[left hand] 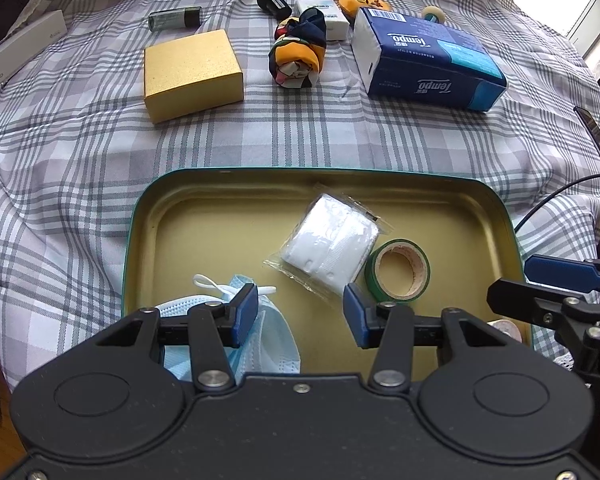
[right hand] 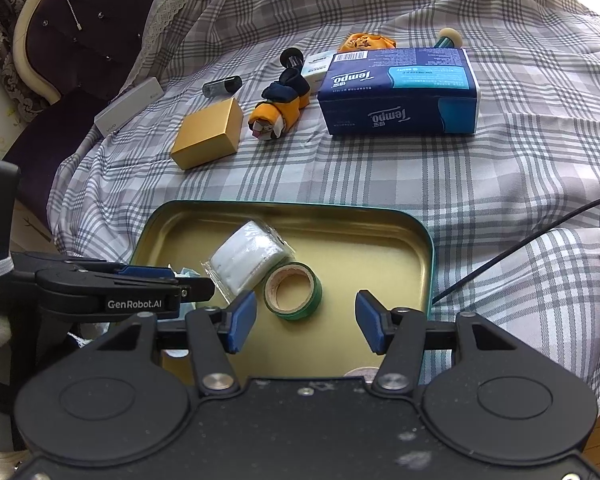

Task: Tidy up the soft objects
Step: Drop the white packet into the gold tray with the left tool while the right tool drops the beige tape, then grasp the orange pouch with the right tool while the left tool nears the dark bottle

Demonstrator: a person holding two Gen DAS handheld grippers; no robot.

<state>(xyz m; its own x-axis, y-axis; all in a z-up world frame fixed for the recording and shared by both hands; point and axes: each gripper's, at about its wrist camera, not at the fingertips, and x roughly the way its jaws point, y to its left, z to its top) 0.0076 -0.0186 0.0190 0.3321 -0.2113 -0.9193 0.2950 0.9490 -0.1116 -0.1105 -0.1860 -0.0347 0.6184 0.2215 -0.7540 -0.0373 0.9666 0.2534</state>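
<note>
Left to right, both wrist views. The gold box (left hand: 192, 74) lies far left on the plaid bedspread (left hand: 80, 168), well beyond the tin tray (left hand: 129, 240). Next comes the rolled sock bundle (left hand: 298, 52), long axis running away from the tray, then the Tempo tissue pack (left hand: 428, 60) at far right, long side angled across the bed.

Inside the tray: a blue face mask (left hand: 272, 344) at the near-left corner, a wrapped white mask pack (left hand: 332, 240) mid-tray, and a green tape roll (left hand: 398, 272) touching its right edge.

The left claw (left hand: 302, 314) is spread and empty, poised over the mask; the right claw (right hand: 306, 322) is likewise spread and empty, just behind the tape roll.

The soft things not yet gathered lie straight ahead, past the tray's far rim. The sock bundle seems nearest, roughly centred between both claws. Open bedspread between rim and bundle leaves clear room; the tissue pack crowds its right side.
</note>
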